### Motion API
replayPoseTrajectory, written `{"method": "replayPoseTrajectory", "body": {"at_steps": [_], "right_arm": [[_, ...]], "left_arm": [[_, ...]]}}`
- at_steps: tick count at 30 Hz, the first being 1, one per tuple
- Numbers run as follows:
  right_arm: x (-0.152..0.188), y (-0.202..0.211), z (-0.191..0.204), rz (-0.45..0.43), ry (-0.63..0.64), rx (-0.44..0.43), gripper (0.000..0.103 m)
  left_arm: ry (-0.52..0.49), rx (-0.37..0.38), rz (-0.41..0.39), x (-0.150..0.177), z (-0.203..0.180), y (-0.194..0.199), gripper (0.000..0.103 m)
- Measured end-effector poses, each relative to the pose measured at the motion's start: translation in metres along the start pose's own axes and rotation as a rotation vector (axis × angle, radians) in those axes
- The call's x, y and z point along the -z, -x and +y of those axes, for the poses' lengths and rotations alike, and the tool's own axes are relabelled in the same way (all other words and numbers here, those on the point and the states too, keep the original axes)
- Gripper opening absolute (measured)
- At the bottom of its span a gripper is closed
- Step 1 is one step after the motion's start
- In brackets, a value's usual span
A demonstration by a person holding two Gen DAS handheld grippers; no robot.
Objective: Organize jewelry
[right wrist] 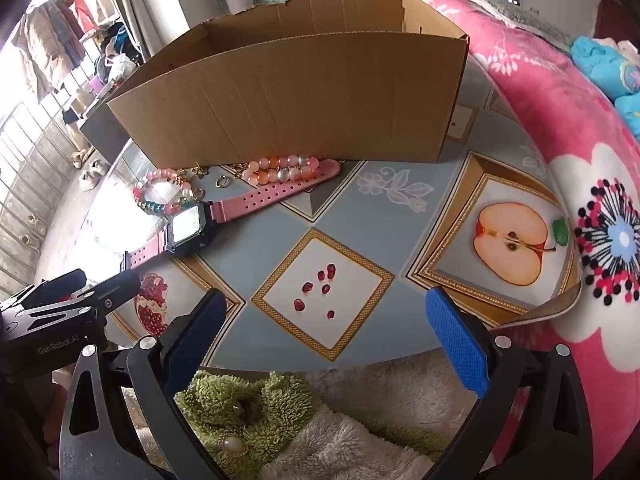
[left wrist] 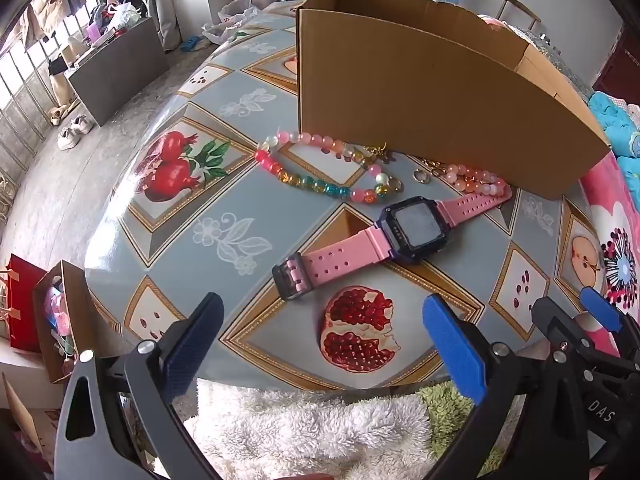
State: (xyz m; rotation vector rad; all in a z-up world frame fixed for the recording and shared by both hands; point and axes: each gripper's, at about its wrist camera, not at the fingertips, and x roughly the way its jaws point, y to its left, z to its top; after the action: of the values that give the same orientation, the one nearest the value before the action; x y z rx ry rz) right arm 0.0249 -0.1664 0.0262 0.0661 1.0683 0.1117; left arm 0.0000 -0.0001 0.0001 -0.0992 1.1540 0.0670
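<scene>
A pink-strapped watch [left wrist: 376, 240] is laid flat on the patterned table [left wrist: 224, 200], near its middle, with the buckle end turned toward the near edge and the far strap end tucked against a cardboard box [left wrist: 420, 92]. Just beyond it, a multicoloured bead bracelet [left wrist: 320, 168] is spread in a loop to the left and a peach bead bracelet [left wrist: 476, 180] is bunched to the right, touching the far strap; a small ring [left wrist: 421, 176] and some gold chain are seen between them at the foot of the box. The left gripper [left wrist: 324, 344] is held above the near edge with its blue pads spread wide and nothing between them; the right gripper [right wrist: 324, 340] is likewise spread and empty, further right over bare cloth. The watch is judged light, its case stiff and its strap limp, so the case sides would be the firmest hold; a strap grip would let it dangle. The beads are expected to be smooth, rolling and prone to slip, and are best pinched across the strand. Open room is left on the near and right sides, while the box wall crowds the far items and the table edge lies close under both grippers.
</scene>
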Motion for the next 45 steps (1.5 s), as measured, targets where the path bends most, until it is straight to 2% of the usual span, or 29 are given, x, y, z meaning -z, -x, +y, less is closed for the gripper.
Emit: {"method": "replayPoseTrajectory", "body": {"at_steps": [13, 45], "right_arm": [[-0.0083, 0.0043, -0.0011, 0.007, -0.005, -0.010, 0.096], [-0.0013, 0.0058, 0.0055, -0.006, 0.003, -0.010, 0.096]], "left_arm": [[0.000, -0.003, -0.006, 0.0001, 0.0000, 0.0003, 0.098], [0.000, -0.004, -0.015, -0.0028, -0.0034, 0.0051, 0.098]]}}
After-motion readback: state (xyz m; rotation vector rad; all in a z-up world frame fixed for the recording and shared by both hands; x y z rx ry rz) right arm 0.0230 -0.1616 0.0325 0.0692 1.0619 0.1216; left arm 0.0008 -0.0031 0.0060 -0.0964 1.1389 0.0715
